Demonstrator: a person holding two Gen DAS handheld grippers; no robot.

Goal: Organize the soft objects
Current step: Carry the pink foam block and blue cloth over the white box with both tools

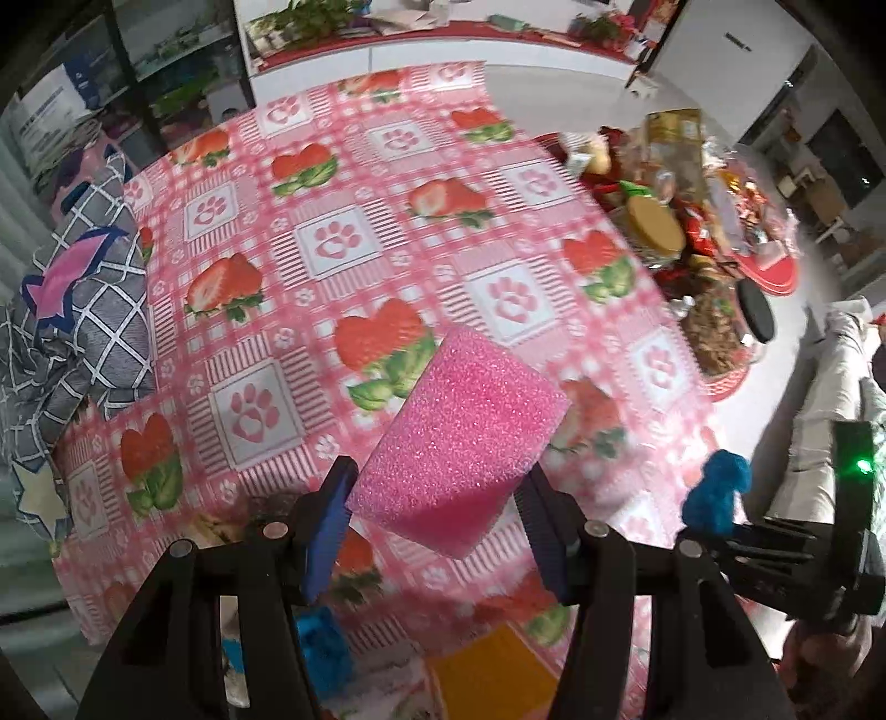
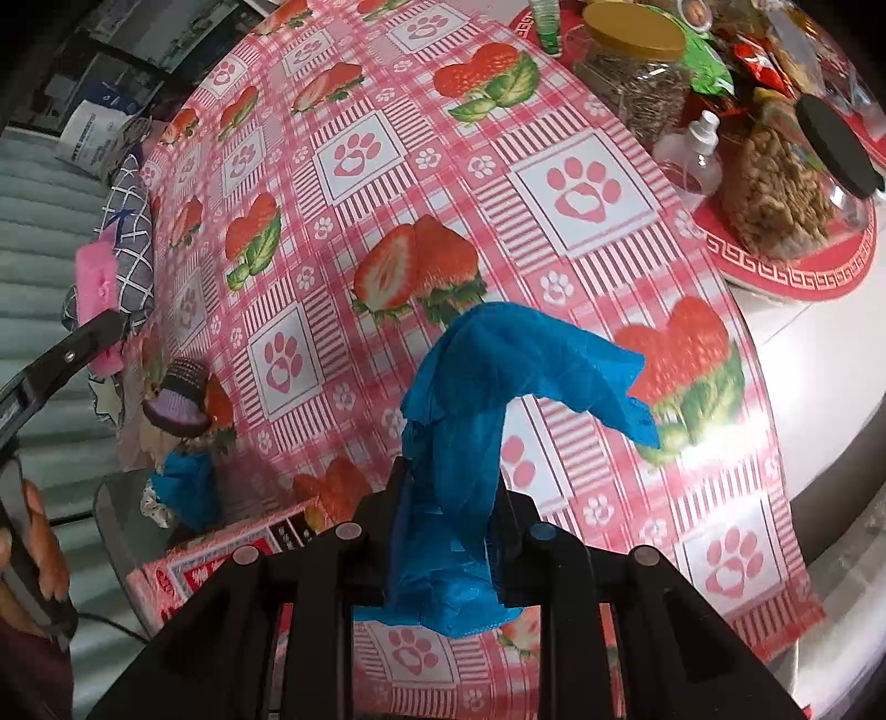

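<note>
A pink sponge hangs above the strawberry-print tablecloth, and my left gripper is shut on its lower end with the blue pads pressing both sides. A limp blue cloth droops over the table with my right gripper shut on it. In the left wrist view that blue cloth shows at the right edge. The right wrist view shows the pink sponge at far left. A small doll with a purple hat lies by the table's near left edge.
A grey checked fabric bundle lies at the table's left. Jars, one with a yellow lid and one with a black lid, crowd a red tray on the right. An orange sponge and a red box sit near the front edge.
</note>
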